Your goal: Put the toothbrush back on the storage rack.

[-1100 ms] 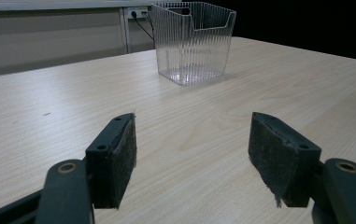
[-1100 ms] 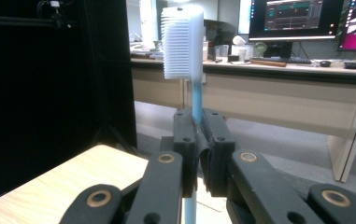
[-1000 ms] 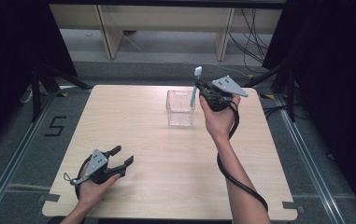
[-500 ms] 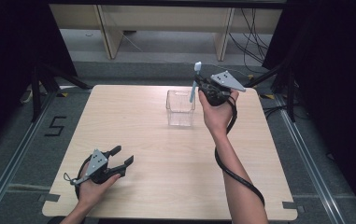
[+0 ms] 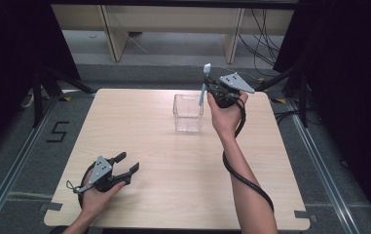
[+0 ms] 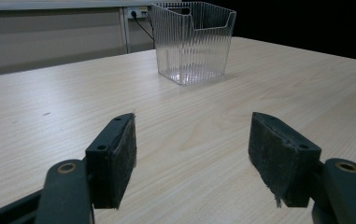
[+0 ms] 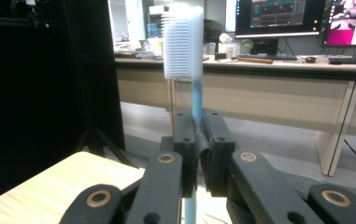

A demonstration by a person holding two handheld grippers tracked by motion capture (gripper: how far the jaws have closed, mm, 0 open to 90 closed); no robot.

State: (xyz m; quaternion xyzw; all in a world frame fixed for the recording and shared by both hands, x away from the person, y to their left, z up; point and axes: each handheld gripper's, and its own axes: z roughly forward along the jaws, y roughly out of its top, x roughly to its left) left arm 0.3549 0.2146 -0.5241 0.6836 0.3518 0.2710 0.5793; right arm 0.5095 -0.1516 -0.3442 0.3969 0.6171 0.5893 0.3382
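Observation:
A light blue toothbrush (image 5: 203, 87) with a white bristle head (image 7: 183, 41) stands upright, pinched by its handle in my right gripper (image 5: 211, 95). That gripper (image 7: 197, 140) is shut on it, held above the table just right of a clear ribbed plastic box (image 5: 188, 113). The box (image 6: 193, 41) stands upright at the table's far middle, with nothing visible inside. My left gripper (image 5: 127, 164) rests near the front left of the table, jaws open with nothing between them (image 6: 192, 156), pointing toward the box.
The light wooden table (image 5: 173, 161) has dark floor and metal rails around it. Black stands and curtains flank both sides. Beyond the far edge are wooden desks (image 7: 278, 88) with monitors and cables.
My right gripper has lifted the toothbrush slightly and shifted it a little toward the far side. The left gripper has not moved.

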